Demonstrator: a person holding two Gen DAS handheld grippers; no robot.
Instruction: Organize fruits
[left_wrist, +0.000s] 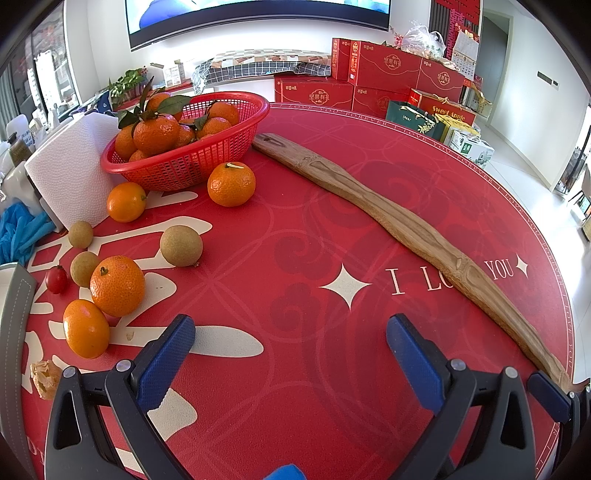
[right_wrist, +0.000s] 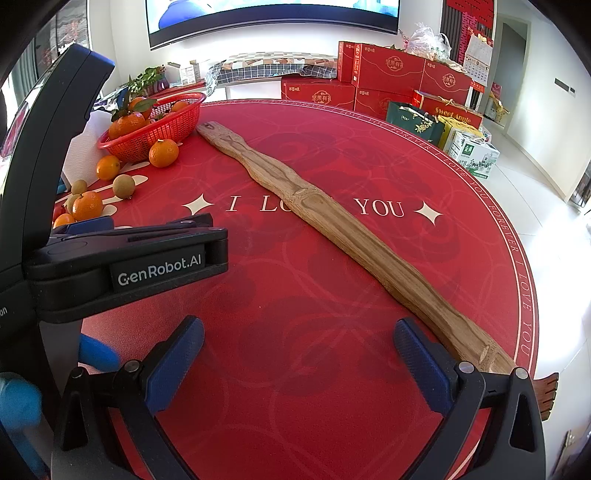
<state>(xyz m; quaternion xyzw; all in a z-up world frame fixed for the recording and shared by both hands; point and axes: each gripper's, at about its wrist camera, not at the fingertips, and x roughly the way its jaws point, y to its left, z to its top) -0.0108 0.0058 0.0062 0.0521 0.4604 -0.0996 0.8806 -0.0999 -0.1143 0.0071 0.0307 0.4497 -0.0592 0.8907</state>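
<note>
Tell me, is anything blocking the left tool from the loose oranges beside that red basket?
Nothing visible does. The left tool is open over bare red tablecloth, and the nearest loose orange lies just off its left side. The long wooden board lies off to the right, away from the red basket.

The basket (left_wrist: 192, 147) sits on the table (left_wrist: 295, 240) with oranges (left_wrist: 157, 133) in it. Loose fruit (left_wrist: 117, 285) lies before the basket. The long wooden stick (left_wrist: 388, 221) lies to its right.
</note>
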